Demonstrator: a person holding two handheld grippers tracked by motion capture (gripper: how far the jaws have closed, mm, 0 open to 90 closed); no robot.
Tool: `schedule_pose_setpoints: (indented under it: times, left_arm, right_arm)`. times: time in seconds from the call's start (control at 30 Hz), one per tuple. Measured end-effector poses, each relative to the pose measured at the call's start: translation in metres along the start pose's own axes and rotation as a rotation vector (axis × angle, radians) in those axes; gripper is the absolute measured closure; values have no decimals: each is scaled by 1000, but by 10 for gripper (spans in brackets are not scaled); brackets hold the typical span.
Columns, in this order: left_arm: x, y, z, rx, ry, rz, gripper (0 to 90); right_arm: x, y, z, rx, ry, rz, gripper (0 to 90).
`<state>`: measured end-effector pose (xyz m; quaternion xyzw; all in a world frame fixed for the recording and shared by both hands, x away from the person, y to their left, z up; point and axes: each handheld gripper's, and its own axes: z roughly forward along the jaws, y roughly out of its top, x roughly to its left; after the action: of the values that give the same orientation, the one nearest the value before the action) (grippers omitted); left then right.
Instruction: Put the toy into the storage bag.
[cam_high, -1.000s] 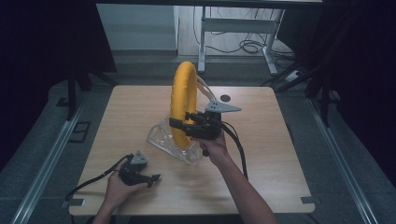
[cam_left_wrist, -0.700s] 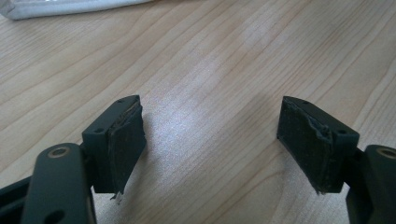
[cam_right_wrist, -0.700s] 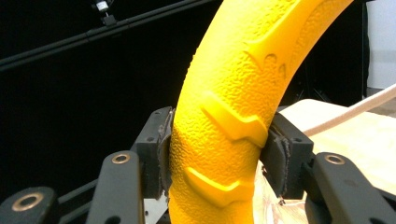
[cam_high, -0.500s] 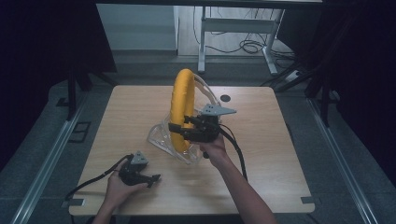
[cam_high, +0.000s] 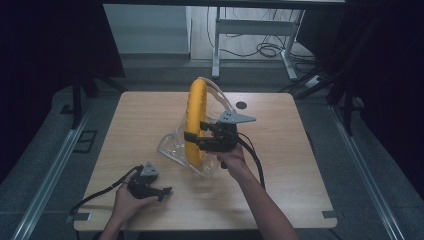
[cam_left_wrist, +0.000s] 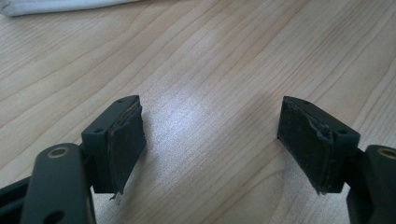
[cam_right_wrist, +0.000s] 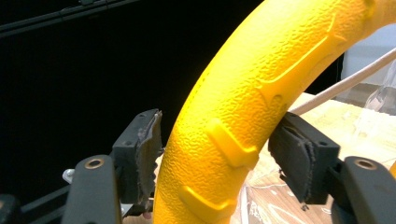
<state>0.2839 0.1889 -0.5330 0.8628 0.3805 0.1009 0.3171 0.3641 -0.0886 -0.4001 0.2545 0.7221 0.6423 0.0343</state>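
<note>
Two grippers work over one pale wooden table (cam_high: 280, 200), and most of its top lies bare around them. At the left, near the front edge, the left gripper (cam_high: 165, 190) rests low on the wood in the person's left hand (cam_high: 127, 200), its cable trailing off toward the front left corner. In the left gripper view its jaws stand wide apart with only bare wood grain between them, and a strip of white material (cam_left_wrist: 60, 5) crosses the far top left corner, well apart from the pads. The stretch of board between this gripper and the table's left edge is open. Toward the middle, a yellow ring (cam_high: 196, 120) stands upright on edge in a clear plastic holder (cam_high: 172, 147), rising well above the board. The right gripper (cam_high: 192, 139), held level in the right hand (cam_high: 231, 159), reaches the ring's lower front from the right. Its jaws have just been opening; in the right gripper view the textured yellow curve (cam_right_wrist: 252, 102) passes between them, the left pad standing clear of it with a dark gap, the right pad just beside or brushing its surface, so the ring is not clamped. A thin pale rod (cam_right_wrist: 341, 86) crosses behind the right jaw. To the right of the hand the tabletop runs free to its right edge, with a small dark round mark (cam_high: 242, 105) near the far edge behind the ring.
</note>
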Motion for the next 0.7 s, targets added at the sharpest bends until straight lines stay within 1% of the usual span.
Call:
schedule_pose_setpoints:
  times: [0.23,0.43,0.53,0.7]
  left_arm:
    - [0,0,0,-1,1,0,229]
    - [0,0,0,-1,0,-1,229]
    - [0,0,0,-2,1,-1,229]
    - [0,0,0,-2,0,1,229]
  right_arm:
    - [0,1,-5,-2,-9,0,286]
    - [-3,3,-15,-17,-21,7,283]
    - [-6,3,-23,-17,-27,5,296]
    - [-9,1,-29,-13,-36,10,295]
